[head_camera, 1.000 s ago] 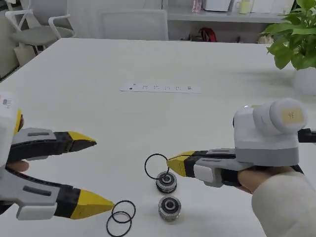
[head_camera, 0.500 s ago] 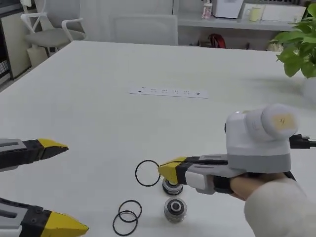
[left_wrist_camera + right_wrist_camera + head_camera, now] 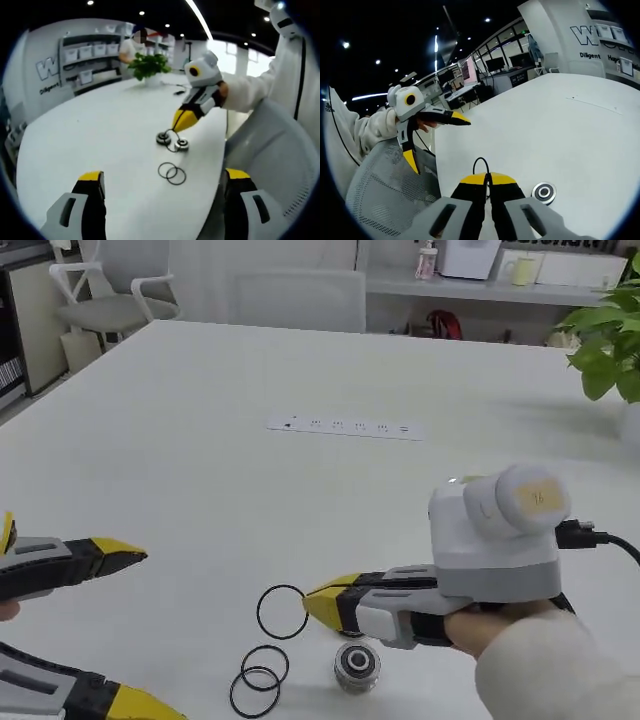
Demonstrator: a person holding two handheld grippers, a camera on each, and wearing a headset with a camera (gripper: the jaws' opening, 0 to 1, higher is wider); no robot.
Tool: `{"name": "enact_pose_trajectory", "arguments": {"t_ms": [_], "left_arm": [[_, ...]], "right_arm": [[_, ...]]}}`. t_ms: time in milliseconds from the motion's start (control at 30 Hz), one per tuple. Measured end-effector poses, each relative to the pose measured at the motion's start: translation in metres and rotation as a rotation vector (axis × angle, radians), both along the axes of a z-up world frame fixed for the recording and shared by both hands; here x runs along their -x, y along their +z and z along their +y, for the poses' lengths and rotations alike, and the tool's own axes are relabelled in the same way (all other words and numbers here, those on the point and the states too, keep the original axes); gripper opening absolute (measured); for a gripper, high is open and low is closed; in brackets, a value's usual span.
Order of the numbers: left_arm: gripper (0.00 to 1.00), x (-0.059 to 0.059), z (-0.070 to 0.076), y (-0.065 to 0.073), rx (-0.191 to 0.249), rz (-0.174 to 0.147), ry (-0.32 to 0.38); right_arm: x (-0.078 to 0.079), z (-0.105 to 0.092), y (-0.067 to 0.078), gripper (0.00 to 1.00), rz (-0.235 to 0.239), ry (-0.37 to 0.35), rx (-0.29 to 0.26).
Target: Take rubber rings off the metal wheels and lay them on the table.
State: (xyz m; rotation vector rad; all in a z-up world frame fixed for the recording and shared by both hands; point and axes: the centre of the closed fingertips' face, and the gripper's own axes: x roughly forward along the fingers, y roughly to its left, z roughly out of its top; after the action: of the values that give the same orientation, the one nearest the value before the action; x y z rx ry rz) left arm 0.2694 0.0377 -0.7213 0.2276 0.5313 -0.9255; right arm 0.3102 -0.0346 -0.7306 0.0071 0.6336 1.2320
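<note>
Head view: the right hand-held gripper (image 3: 312, 602) is clenched on a black rubber ring (image 3: 259, 612), pinched at its yellow tips, close to a metal wheel (image 3: 356, 663) sitting on the white tabletop (image 3: 300, 490). Two more rings (image 3: 243, 666) lie overlapping on the tabletop, just left of that wheel. The left hand-held gripper (image 3: 160, 635) hangs off to the left, jaws spread wide, holding nothing.

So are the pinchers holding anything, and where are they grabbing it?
The right gripper pinches a black rubber ring by its rim, between its jaw tips. The left gripper is open, empty.
</note>
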Motion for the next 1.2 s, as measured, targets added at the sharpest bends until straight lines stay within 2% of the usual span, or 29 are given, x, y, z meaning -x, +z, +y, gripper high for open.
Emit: {"name": "enact_pose_trajectory", "arguments": {"t_ms": [100, 433, 600, 1000, 1200], "left_arm": [[1.0, -0.001, -0.003, -0.003, -0.015, -0.007, -0.013], [0.98, -0.001, -0.01, -0.02, -0.089, 0.002, -0.066], [0.97, -0.003, -0.013, -0.02, -0.077, 0.003, -0.062], [0.94, -0.007, -0.015, -0.039, -0.099, 0.033, -0.065], [0.89, -0.014, -0.014, -0.035, -0.078, 0.017, -0.041]], "right_arm": [[0.002, 0.002, -0.005, 0.0, 0.006, 0.012, 0.014], [0.012, 0.008, -0.026, 0.0, 0.028, 0.048, 0.07], [0.015, 0.008, -0.035, 0.0, 0.043, 0.056, 0.089], [0.024, 0.004, -0.058, 0.0, 0.082, 0.066, 0.141], [0.023, 0.001, -0.064, 0.0, 0.08, 0.063, 0.16]]}}
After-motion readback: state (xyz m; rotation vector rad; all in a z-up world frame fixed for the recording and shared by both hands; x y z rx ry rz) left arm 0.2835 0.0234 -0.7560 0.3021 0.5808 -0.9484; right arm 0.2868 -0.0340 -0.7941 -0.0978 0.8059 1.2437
